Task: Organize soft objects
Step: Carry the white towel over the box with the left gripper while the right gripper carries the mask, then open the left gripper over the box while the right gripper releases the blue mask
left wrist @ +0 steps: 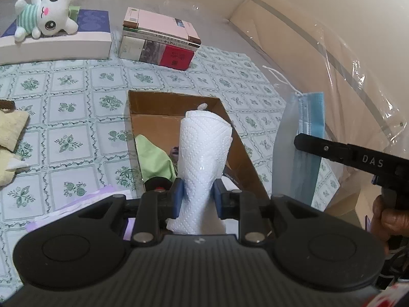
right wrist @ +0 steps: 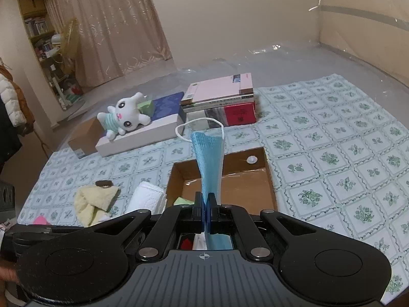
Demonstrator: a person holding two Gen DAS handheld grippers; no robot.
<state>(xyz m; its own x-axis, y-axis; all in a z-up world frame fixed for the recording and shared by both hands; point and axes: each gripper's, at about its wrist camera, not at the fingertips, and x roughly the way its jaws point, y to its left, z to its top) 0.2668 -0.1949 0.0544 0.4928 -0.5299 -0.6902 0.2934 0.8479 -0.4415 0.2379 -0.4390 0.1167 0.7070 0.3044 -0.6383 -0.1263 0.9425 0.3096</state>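
My left gripper (left wrist: pixel 196 194) is shut on a rolled white paper towel (left wrist: pixel 202 153) and holds it above the near end of an open cardboard box (left wrist: pixel 153 102). A green cloth (left wrist: pixel 153 161) lies inside the box. My right gripper (right wrist: pixel 206 209) is shut on a blue face mask (right wrist: pixel 208 158) and holds it upright over the same box (right wrist: pixel 268 176). The mask (left wrist: pixel 310 138) and the right gripper also show at the right of the left wrist view. The paper towel (right wrist: pixel 149 197) shows left of the box in the right wrist view.
A white plush toy (left wrist: pixel 48 12) lies on a flat box (left wrist: pixel 64 43) at the back left. A stack of books (left wrist: pixel 161 38) stands beside it. Yellow cloths (right wrist: pixel 94 202) lie on the patterned tablecloth (right wrist: pixel 332 153) at the left. Clear plastic sheeting (left wrist: pixel 345 58) covers the right side.
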